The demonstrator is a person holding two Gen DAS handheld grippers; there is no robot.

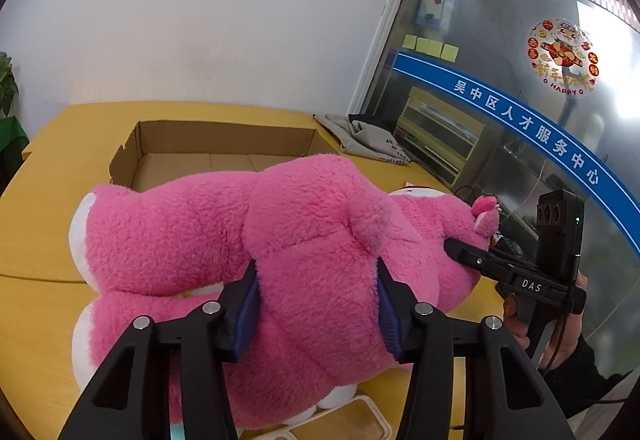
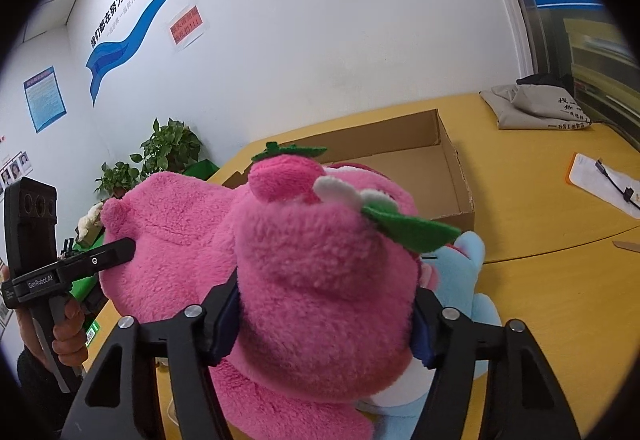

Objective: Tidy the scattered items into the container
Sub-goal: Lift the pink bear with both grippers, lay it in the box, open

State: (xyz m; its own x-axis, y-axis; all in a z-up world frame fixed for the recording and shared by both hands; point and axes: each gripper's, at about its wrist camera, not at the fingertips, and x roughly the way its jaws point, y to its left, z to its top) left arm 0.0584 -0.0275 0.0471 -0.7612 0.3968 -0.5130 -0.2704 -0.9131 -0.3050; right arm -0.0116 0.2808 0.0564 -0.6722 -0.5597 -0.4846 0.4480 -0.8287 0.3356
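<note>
A big pink plush bear (image 1: pixel 304 224) lies on the yellow table (image 1: pixel 48 248), in front of an open, shallow cardboard box (image 1: pixel 224 147). My left gripper (image 1: pixel 316 304) is shut on the bear's body, and its blue pads sink into the fur on both sides. My right gripper (image 2: pixel 324 316) is shut on the bear's head (image 2: pixel 316 252), just below its strawberry-like ear and green leaf. In the left wrist view one right finger (image 1: pixel 464 254) presses the head's far side. The box (image 2: pixel 444 163) holds nothing that I can see.
A light blue plush (image 2: pixel 460 280) lies against the bear on the right. A grey cloth bag (image 2: pixel 532 107) sits at the table's far corner, and a paper with a cable (image 2: pixel 600 183) lies to the right. A white-rimmed tray (image 1: pixel 352 424) pokes out under the bear. Potted plants (image 2: pixel 168 147) stand beyond the left edge.
</note>
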